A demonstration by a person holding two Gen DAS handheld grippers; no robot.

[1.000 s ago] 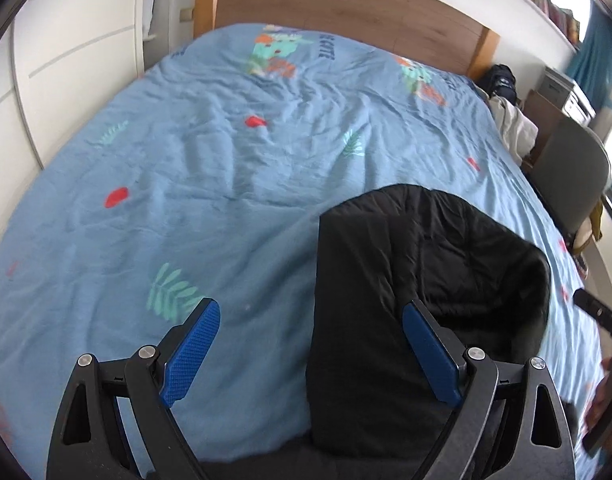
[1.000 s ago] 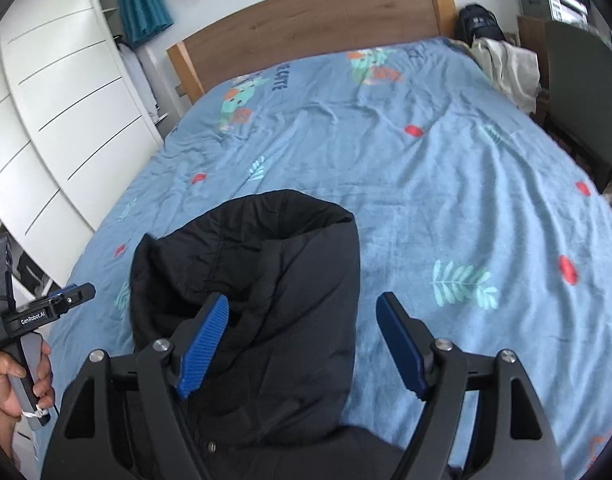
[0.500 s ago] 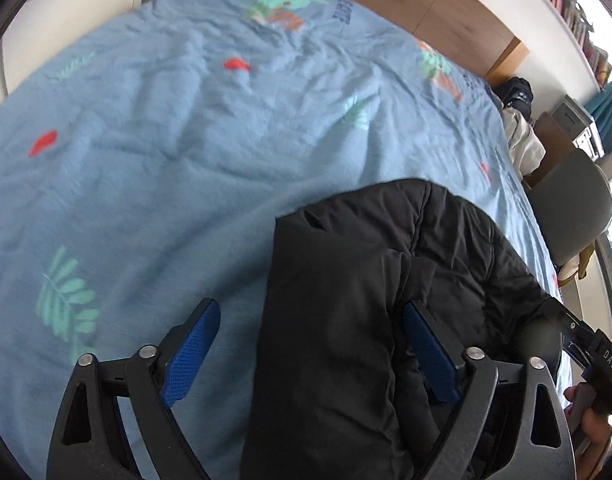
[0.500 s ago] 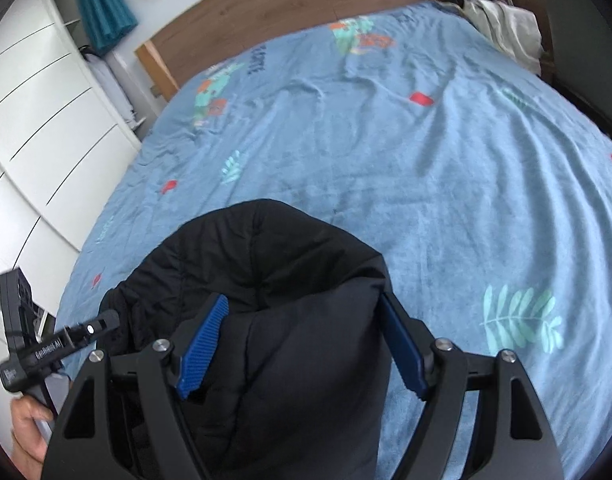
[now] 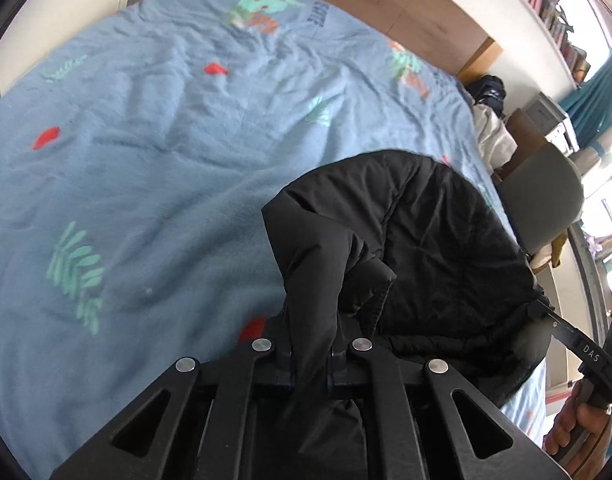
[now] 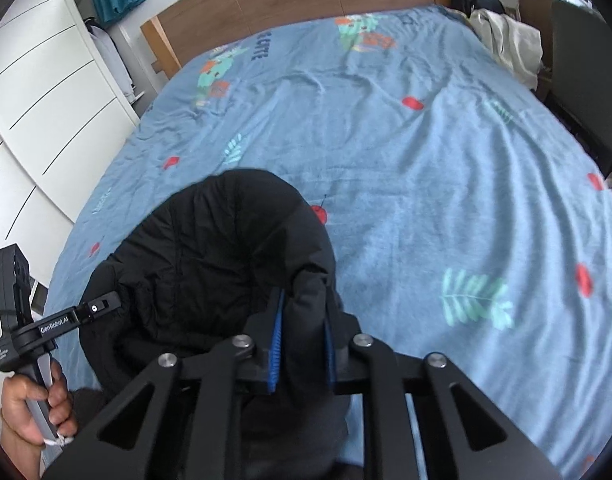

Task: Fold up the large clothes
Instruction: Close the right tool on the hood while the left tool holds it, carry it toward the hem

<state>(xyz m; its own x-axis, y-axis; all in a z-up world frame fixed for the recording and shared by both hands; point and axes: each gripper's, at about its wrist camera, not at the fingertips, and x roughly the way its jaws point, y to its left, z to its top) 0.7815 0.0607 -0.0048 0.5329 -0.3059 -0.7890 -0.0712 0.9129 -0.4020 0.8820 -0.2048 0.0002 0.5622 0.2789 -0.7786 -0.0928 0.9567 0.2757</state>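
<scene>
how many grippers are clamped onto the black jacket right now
2. The left gripper is shut on a fold at one near edge of the black jacket, and the right gripper is shut on a fold at the opposite near edge. The jacket lies on the blue bedspread.

The jacket [image 5: 437, 240] is spread on the bed [image 5: 166, 152] at its near edge, with the headboard [image 6: 298, 12] at the far end. The left tongs [image 5: 310, 354] are closed on the jacket's left fold, the right tongs [image 6: 302, 340] on its right fold (a chair [image 5: 545, 196] stands to the bed's right).
</scene>
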